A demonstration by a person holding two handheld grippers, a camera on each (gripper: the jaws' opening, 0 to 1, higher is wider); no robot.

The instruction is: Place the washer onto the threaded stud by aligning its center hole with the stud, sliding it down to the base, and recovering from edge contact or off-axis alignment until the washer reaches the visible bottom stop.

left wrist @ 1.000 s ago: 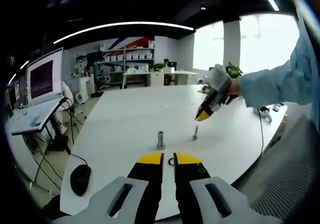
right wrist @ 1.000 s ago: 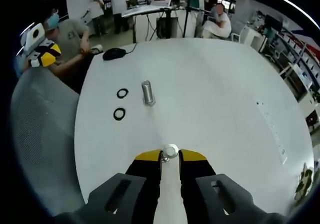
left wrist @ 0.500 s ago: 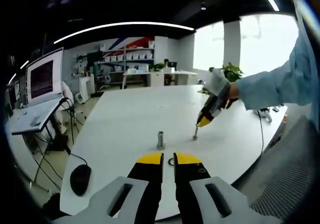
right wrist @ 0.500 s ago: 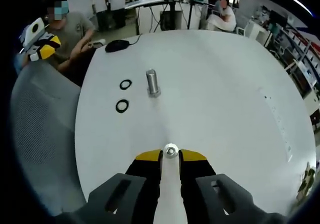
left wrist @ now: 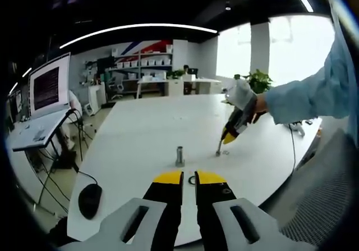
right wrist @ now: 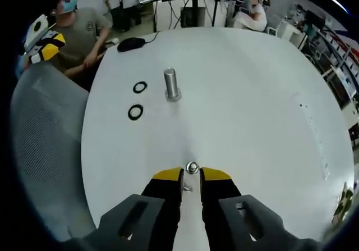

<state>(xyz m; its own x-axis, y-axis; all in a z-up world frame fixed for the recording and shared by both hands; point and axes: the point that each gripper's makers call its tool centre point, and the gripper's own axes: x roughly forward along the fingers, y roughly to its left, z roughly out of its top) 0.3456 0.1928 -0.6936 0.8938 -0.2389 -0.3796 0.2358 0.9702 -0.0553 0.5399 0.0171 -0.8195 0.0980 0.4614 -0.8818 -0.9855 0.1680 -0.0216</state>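
Poising the right gripper (right wrist: 192, 175) above the small threaded stud (left wrist: 219, 150), washer (right wrist: 192, 167) sitting right at its tips; not telling whether clamped or let go. Holding the left gripper (left wrist: 189, 178) low, jaws nearly together on nothing, just short of a black ring (left wrist: 192, 180). Sharing the white table (right wrist: 252, 94) with a larger stud (right wrist: 171, 84); facing an office monitor (left wrist: 50, 85).
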